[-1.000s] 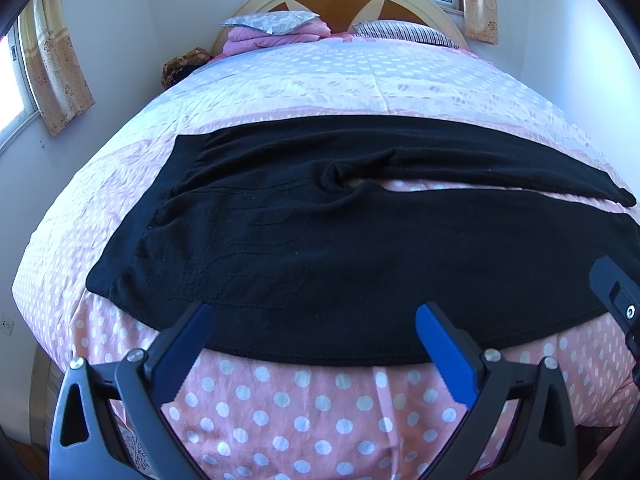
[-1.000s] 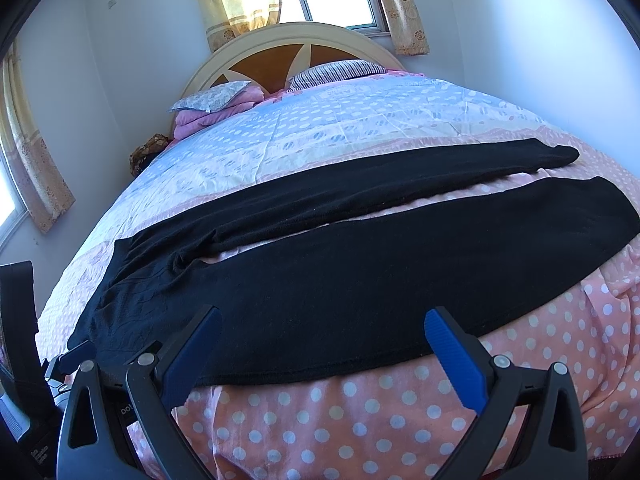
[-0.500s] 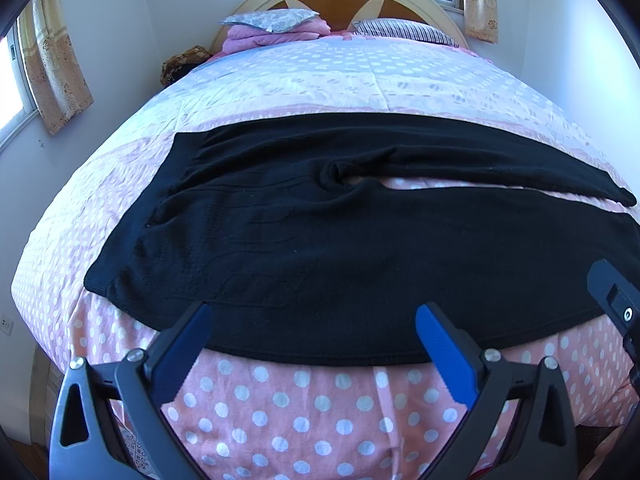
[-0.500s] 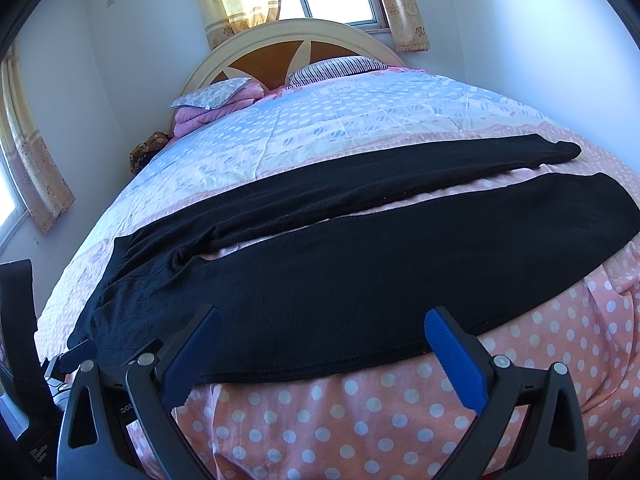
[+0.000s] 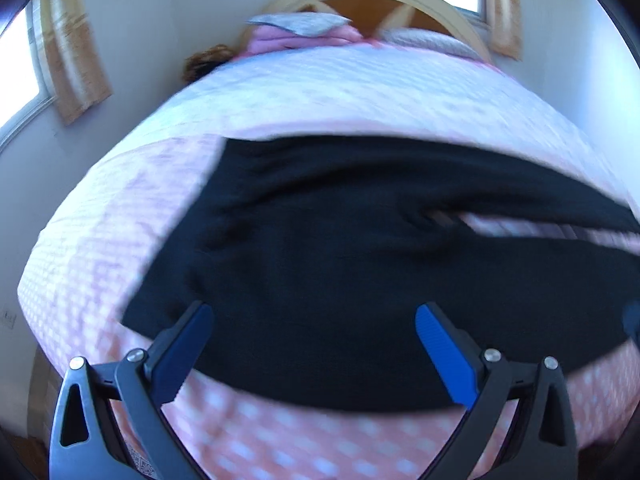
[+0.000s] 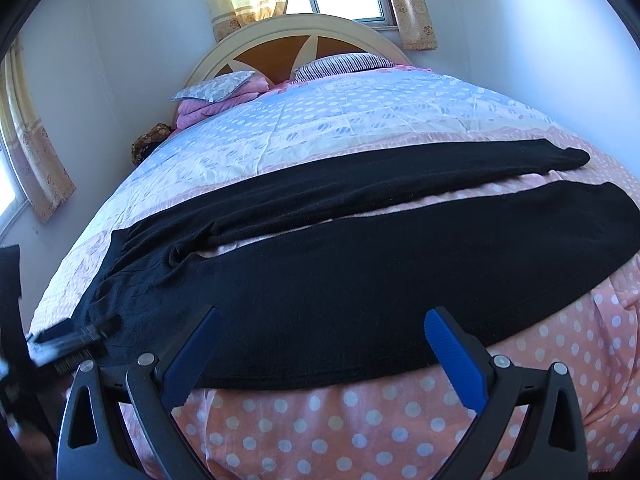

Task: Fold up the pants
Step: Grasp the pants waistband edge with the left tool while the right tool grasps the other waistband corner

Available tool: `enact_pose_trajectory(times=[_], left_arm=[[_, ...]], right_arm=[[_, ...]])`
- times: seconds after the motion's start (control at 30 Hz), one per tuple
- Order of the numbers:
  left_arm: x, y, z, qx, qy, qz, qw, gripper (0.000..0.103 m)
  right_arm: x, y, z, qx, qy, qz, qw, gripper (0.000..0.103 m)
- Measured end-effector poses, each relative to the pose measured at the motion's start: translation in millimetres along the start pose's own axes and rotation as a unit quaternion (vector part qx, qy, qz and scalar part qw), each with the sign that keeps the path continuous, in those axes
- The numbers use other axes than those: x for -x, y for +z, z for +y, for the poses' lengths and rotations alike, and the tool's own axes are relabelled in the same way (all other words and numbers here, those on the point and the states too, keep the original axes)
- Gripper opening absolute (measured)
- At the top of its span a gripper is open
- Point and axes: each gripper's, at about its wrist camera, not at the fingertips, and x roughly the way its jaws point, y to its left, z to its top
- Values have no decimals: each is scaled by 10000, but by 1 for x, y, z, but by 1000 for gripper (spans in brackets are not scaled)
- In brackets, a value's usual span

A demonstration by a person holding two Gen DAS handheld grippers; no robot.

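Note:
Black pants point(image 6: 360, 280) lie spread flat across the near part of the bed, waist at the left, two legs running right with a narrow gap between them. In the left wrist view the pants point(image 5: 360, 264) fill the middle, blurred by motion. My left gripper point(image 5: 314, 314) is open, its blue pads above the near edge of the waist end, holding nothing. My right gripper point(image 6: 322, 316) is open over the near leg's front edge, also holding nothing. The left gripper point(image 6: 76, 334) shows at the left edge of the right wrist view, near the waistband.
The bed point(image 6: 360, 432) has a pink polka-dot cover in front and a pale blue dotted part behind. Pillows point(image 6: 340, 65) and a folded pink blanket point(image 6: 216, 105) lie at the headboard. Walls close in on both sides; curtained windows behind and at left.
The left gripper has swung left and closer to the waist end, blurring its view. The right gripper has edged slightly nearer the pants. Both stay open; the pants have not moved.

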Motion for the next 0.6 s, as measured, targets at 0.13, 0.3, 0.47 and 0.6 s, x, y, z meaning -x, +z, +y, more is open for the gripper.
enact_pose_trajectory(times=[0.13, 0.3, 0.47, 0.6], left_arm=[[-18, 48, 55, 336, -427, -172, 9984, 100], [-60, 97, 91, 407, -610, -55, 9973, 86], [-116, 130, 103, 341, -454, 179, 9982, 86], [-156, 144, 102, 144, -572, 494, 9970, 85]], right_arm=[[-6, 5, 4, 102, 78, 15, 9999, 102], [-13, 8, 15, 326, 275, 91, 9991, 102], [-22, 12, 23, 511, 336, 145, 9980, 102], [-32, 19, 25, 566, 434, 232, 9972, 102]])
